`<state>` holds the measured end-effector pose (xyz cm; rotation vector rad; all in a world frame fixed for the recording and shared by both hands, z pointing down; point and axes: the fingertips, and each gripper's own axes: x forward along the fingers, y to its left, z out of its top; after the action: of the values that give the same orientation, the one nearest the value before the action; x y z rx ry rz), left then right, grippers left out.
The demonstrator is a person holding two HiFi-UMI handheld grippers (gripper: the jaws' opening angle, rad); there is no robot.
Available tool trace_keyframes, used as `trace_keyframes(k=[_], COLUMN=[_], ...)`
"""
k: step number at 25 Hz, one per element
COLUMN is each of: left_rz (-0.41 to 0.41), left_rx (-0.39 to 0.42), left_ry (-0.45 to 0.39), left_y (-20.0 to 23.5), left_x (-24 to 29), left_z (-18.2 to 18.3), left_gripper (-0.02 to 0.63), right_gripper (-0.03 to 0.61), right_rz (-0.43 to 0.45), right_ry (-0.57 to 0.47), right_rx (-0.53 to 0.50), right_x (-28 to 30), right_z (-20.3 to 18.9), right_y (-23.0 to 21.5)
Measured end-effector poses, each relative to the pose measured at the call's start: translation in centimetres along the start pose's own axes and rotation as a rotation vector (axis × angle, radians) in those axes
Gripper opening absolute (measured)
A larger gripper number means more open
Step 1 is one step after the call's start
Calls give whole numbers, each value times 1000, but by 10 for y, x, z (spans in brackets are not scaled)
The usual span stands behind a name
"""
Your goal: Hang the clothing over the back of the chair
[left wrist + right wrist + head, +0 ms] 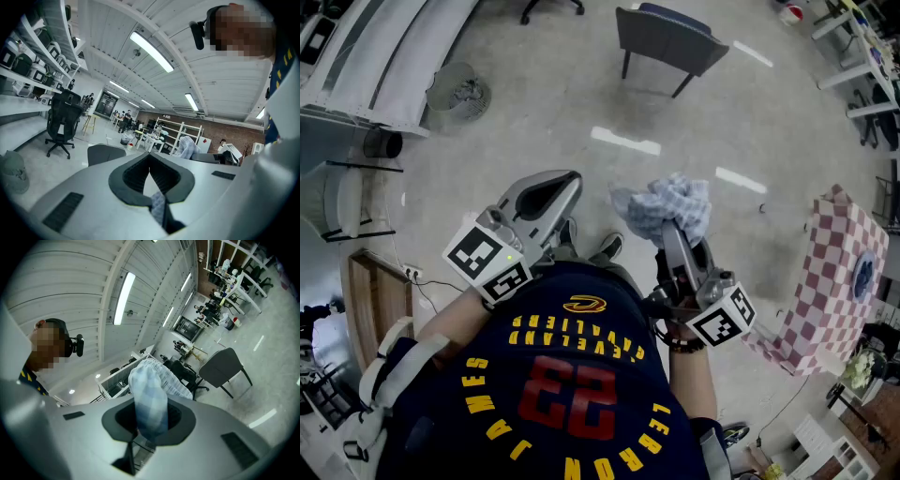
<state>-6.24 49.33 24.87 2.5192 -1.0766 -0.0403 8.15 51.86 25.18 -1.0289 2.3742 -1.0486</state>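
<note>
Your right claw (673, 228) is clenched on the clothing (664, 208), a pale blue checked piece. It is bunched into a loose wad at the claw tips and held up in the air in front of you, over the floor (581, 112). In the right gripper view the fabric (147, 394) rises straight out from between the jaws and hides the tips

Your left claw (564, 187) is clenched, with the tips meeting. It sits level with the right one and just left of the wad, not touching it in the head view. In the left gripper view a sliver of pale checked fabric (158, 206) shows low in the slot behind the closed tips. You cannot tell whether it is pinched there

The chair (666, 39) is dark grey and stands ahead of you on the bare floor, well apart from the clothing, its back not yet draped

A surface under a red-and-white checked cover (839, 272) is near your right side. A round bin (457, 89) stands off to the left
</note>
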Motion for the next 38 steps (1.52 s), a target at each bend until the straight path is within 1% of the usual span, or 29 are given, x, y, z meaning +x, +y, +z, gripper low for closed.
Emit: trace_keyframes(k=[8,14,18,22,26,29,34,38], left_rz=[6,-8,-22,-14,-41,-59,-93,-100], left_rx=[-27,-38,-35,-43,-54,-75,-125,-154], left_ry=[14,12,0,-11,-23,-19,1,5], left_y=[9,16,27,39,57,70,86,96], left_x=[-5,-7,-12,-25,-32,-41,-49,-50], left_z=[-3,1,8,13,20,19,7,2], left_gripper=[3,3,3,3,3,3,3,3], right_gripper=[58,58,58,58,58,58,58,58], right_rz=[-8,-14,-30,-38,-55,-71,-113,-144], right_ry=[15,-9,-18,-17,-42,-69,-128,-126], right_rx=[12,47,35,39,13,-1,-21,-24], right_x=[5,10,20,30,46,53,55,56], right_z=[-9,-9,-10,-16,-17,-17,-15,-18], right_y=[4,6,9,17,28,37,46,46])
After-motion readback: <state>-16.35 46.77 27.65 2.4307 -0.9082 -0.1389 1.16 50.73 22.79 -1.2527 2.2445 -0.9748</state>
